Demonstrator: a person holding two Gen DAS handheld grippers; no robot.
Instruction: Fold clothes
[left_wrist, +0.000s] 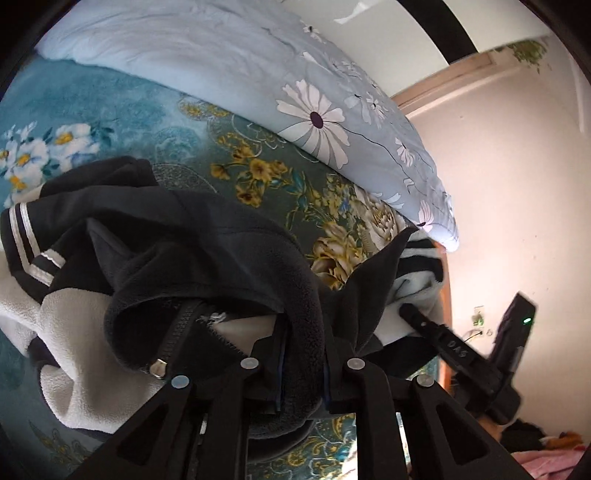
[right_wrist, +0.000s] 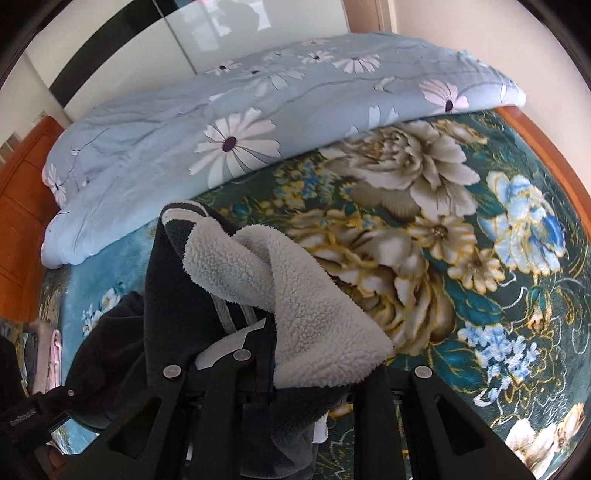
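Both grippers have hold of the same garment: our left gripper (left_wrist: 301, 363) is clamped on a thick roll of the black fleece jacket (left_wrist: 207, 251), and our right gripper (right_wrist: 310, 363) is clamped on another part of it, where the dark outer cloth and the pale sherpa lining (right_wrist: 295, 295) bunch together between its fingers. We judge that two grips set apart like this serve to carry the jacket's weight evenly and keep an edge taut, so that it can be spread or turned over. It is a limp, bulky thing that would slump into a heap from one hold alone. From the left wrist view we see the zipper (left_wrist: 177, 339) hanging open just by our fingers and a cuff or hem with white stripes (left_wrist: 26, 236) trailing off to the left, so the jacket lies crumpled and part inside out, not yet a flat, squared fold. It hangs just above the teal floral blanket (right_wrist: 480, 258) covering the bed, a broad soft surface fit for laying it out. Behind it sits a folded light blue daisy-print duvet (right_wrist: 221, 122), well clear of our work. We cannot tell whether any fold has been made in the bunched cloth.
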